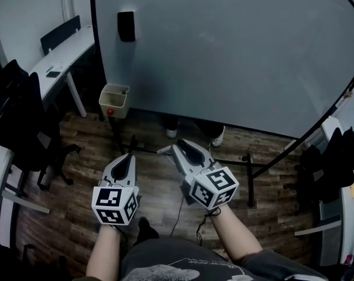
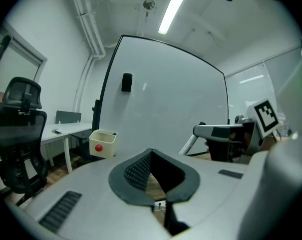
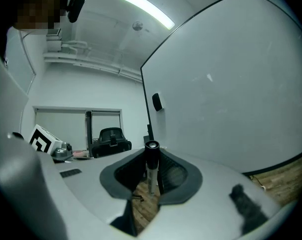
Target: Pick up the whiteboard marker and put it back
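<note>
My right gripper (image 1: 175, 150) is shut on a whiteboard marker (image 3: 151, 165) with a black cap and a white barrel. In the right gripper view the marker stands upright between the pads. From the head view only its white end (image 1: 164, 151) pokes out to the left. My left gripper (image 1: 129, 158) hangs beside it, with its fingertips (image 2: 151, 152) meeting and nothing between them. Both grippers are held level above the wooden floor, in front of the large whiteboard (image 1: 235, 51). A cream holder (image 1: 114, 100) with a red dot hangs at the board's lower left.
A black eraser (image 1: 126, 26) sticks to the board's upper left. The board's black stand legs (image 1: 250, 180) and a cable (image 1: 179, 212) lie on the floor ahead. Someone's shoes (image 1: 172, 133) show under the board. Black office chairs (image 1: 21, 122) and a white desk (image 1: 59, 60) stand at the left.
</note>
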A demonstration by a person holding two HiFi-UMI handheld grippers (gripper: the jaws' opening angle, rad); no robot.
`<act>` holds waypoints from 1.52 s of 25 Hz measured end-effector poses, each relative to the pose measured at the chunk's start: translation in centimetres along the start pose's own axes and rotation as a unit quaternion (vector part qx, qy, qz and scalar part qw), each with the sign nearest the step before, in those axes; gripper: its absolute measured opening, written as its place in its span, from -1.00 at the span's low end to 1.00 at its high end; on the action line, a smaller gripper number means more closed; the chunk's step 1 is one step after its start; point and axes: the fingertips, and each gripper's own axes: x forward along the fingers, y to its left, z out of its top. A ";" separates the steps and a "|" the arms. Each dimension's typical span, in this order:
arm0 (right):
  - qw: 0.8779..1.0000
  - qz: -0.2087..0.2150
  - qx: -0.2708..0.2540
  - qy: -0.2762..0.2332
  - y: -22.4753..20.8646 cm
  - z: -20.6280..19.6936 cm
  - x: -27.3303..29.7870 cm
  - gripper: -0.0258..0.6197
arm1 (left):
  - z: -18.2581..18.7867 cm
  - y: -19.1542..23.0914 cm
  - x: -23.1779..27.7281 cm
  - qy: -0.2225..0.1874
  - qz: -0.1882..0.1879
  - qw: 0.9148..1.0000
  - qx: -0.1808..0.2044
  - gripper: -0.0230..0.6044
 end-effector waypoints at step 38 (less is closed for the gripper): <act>1.000 0.001 -0.018 -0.008 -0.5 0.9 27.9 -0.65 | 3.7 19.9 12.2 0.011 -0.016 1.000 0.003 -0.88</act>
